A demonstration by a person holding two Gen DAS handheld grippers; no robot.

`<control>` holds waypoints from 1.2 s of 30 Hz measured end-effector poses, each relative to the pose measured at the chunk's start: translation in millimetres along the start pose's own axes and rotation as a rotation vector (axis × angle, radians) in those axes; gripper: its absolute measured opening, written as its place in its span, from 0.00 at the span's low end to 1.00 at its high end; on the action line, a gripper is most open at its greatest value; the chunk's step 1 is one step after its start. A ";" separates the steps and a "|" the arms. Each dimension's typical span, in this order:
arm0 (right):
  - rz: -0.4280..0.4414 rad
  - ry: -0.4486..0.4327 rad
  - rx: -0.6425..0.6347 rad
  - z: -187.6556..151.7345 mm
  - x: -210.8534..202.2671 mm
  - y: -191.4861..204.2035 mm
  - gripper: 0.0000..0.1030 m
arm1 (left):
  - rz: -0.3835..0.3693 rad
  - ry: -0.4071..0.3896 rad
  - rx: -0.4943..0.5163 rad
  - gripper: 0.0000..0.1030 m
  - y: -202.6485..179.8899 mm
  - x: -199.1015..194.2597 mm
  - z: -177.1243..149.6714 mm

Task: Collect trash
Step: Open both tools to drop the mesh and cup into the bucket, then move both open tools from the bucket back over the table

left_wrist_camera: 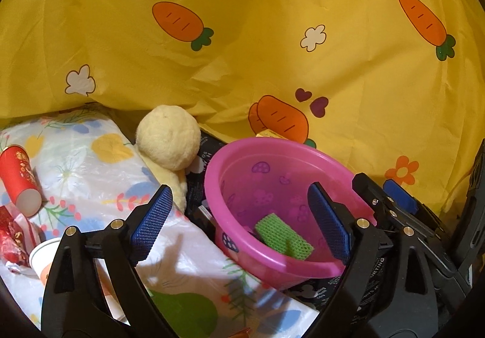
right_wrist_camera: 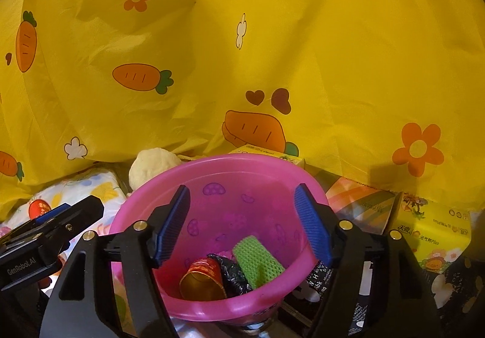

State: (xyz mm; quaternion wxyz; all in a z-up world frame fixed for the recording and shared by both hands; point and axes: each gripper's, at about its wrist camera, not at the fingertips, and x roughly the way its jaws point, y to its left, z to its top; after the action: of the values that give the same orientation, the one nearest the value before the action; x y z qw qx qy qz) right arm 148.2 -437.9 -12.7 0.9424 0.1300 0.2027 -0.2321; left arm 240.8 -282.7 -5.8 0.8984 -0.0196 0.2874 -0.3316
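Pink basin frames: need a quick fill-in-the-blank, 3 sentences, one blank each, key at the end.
1. The green mesh sponge lies inside the ____ basin.
2. The red cup in the basin lies on its ____, mouth toward the right wrist camera.
3. The right claw and the left claw are both ____, with nothing held.

Missing words: pink; side; open

A home: carrot-print yellow sheet (left_wrist_camera: 272,35), plush toy (left_wrist_camera: 168,138), tissue packs (right_wrist_camera: 430,229)
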 end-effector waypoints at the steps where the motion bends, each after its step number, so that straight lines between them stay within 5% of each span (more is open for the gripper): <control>1: 0.001 -0.002 0.000 -0.7 -2.0 1.3 0.76 | 0.011 -0.003 0.005 0.87 -0.1 -3.6 -1.6; 13: 0.009 -0.004 -0.024 -11.5 -33.0 17.2 0.91 | 0.121 -0.035 0.025 0.87 8.6 -53.7 -21.3; 36: 0.131 -0.044 -0.105 -60.8 -108.6 89.8 0.91 | 0.360 -0.080 -0.030 0.88 65.4 -153.2 -79.9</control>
State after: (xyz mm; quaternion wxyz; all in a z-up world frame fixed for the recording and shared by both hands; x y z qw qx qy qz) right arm 84.6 -298.4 -4.9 0.9653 0.0885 0.1848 -0.1616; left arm 142.6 -126.3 -10.1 0.9536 0.0058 0.2550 -0.1601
